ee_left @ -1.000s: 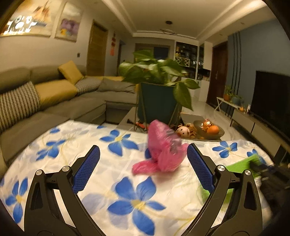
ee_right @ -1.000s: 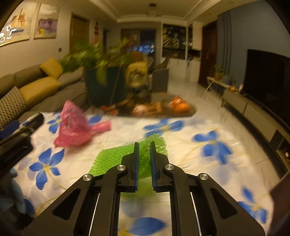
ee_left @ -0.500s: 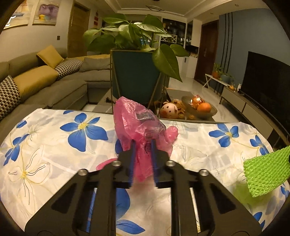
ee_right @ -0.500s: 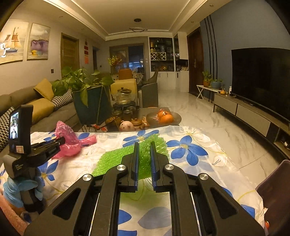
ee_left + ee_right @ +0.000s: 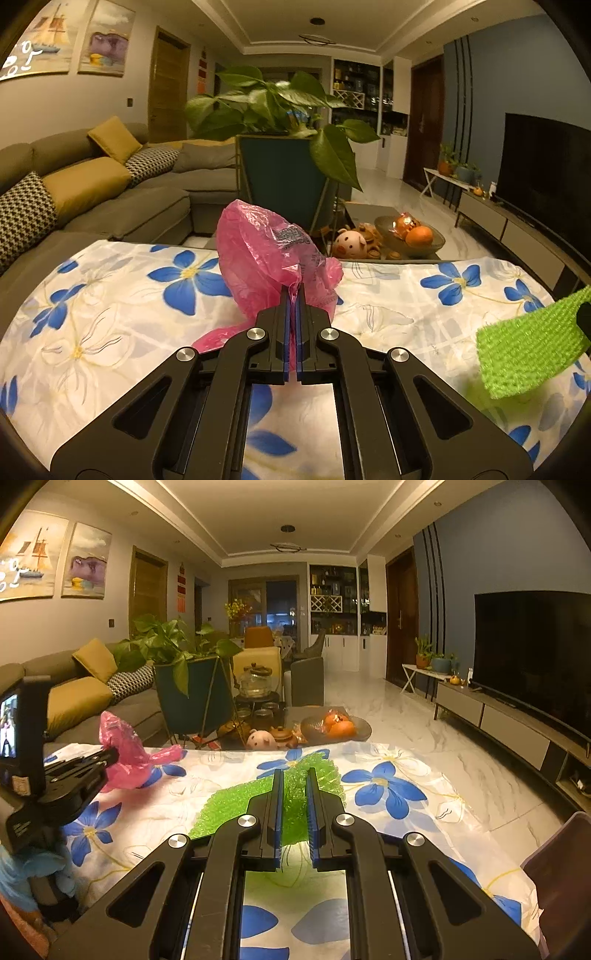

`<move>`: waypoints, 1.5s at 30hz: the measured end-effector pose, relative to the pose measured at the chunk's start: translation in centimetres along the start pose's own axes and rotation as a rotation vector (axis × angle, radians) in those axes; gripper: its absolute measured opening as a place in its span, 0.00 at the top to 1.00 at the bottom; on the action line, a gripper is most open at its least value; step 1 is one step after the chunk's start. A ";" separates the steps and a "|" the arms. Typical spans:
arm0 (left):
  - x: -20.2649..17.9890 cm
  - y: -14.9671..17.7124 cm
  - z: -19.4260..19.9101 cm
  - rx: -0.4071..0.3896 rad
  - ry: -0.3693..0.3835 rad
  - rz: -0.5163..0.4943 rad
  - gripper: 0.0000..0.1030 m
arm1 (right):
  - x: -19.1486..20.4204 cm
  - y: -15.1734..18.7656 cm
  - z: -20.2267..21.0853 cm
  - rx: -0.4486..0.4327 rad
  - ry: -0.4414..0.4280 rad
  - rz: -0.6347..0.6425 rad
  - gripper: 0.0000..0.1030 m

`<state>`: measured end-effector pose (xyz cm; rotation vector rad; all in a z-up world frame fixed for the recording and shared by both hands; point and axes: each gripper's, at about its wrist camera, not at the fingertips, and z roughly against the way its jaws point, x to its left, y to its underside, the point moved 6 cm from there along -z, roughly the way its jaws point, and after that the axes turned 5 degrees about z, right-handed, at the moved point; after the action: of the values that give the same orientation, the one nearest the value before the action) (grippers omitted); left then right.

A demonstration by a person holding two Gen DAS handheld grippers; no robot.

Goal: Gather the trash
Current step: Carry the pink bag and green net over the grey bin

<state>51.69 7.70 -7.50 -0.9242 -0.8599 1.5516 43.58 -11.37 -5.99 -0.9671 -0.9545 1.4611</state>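
Living-room lamplight is falling across a flowered cloth covering the surface where two pieces of trash are being gathered. At the centre, a crumpled pink bag is being pinched by the left tool, its blue pads nearly touching on the bag's lower folds; the bag is bulging above the tips, and whether its tail is resting on the cloth or hanging clear of it is hard to tell. To its right, a green foam net is sitting between the fingers of the right tool, which is closed to a narrow gap around the net's far end, while the net's near part is trailing toward the cloth. From the left wrist view, the same net is hanging in the air at the frame's right edge.

Beyond the cloth, a potted plant, a toy pig and a fruit bowl are standing on a low table, with a sofa to the left. A dark bin rim is showing at the right wrist view's lower right.

Both visible pieces appear gripped; carrying them off and dropping them, probably into that bin, looks to be what is left.
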 end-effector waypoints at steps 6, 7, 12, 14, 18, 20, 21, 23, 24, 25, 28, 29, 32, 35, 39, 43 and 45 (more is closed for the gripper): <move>-0.2 0.9 5.0 -0.024 -0.002 -0.018 0.99 | 0.6 0.5 3.0 0.001 -0.040 0.000 0.89; -0.3 1.1 6.3 -0.029 0.000 -0.019 0.99 | 0.7 0.5 3.8 -0.004 -0.047 0.003 0.89; -0.5 2.4 12.6 -0.063 0.014 -0.014 0.99 | 0.1 0.8 8.0 -0.020 -0.067 0.002 0.89; -0.6 3.0 14.8 -0.072 0.018 -0.002 0.99 | -0.2 0.9 9.8 -0.026 -0.078 -0.003 0.89; -1.2 4.1 19.3 -0.102 0.003 -0.006 0.99 | -0.6 1.2 13.6 -0.048 -0.089 0.005 0.88; -1.7 4.7 21.1 -0.105 0.001 -0.007 0.99 | -0.8 1.6 15.1 -0.057 -0.094 0.005 0.89; -1.9 4.9 21.9 -0.106 0.004 -0.003 0.99 | -1.1 1.8 16.2 -0.062 -0.096 0.003 0.88; -2.3 5.2 23.2 -0.103 0.012 0.005 0.99 | -1.7 2.0 17.3 -0.069 -0.091 -0.006 0.89; -2.6 5.4 23.8 -0.105 0.018 0.007 0.99 | -2.1 2.3 18.0 -0.072 -0.088 -0.015 0.89; -2.8 5.4 24.4 -0.109 0.020 0.009 0.99 | -2.4 2.5 18.5 -0.074 -0.086 -0.020 0.88; -4.0 5.8 25.8 -0.111 0.032 0.002 0.99 | -3.6 2.8 19.8 -0.077 -0.071 -0.031 0.88; -4.5 6.0 26.4 -0.110 0.039 -0.003 0.99 | -4.1 3.0 20.3 -0.077 -0.063 -0.036 0.88; -5.9 6.4 27.5 -0.115 0.051 -0.019 0.99 | -5.1 3.4 21.3 -0.081 -0.041 -0.044 0.88; -7.4 6.7 28.4 -0.117 0.073 -0.029 0.99 | -6.1 3.6 22.1 -0.084 -0.024 -0.054 0.88; -9.5 7.1 29.3 -0.120 0.104 -0.047 0.99 | -7.1 3.9 23.1 -0.093 -0.002 -0.064 0.88; -11.6 7.5 29.8 -0.118 0.132 -0.064 0.99 | -8.1 4.0 24.1 -0.108 0.020 -0.071 0.89; -12.6 7.7 29.9 -0.114 0.144 -0.071 0.99 | -8.9 4.0 24.5 -0.113 0.034 -0.079 0.89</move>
<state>23.04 -7.43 0.14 -1.0631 -0.8757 1.3685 20.03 -21.82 -0.69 -1.0214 -1.0484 1.3322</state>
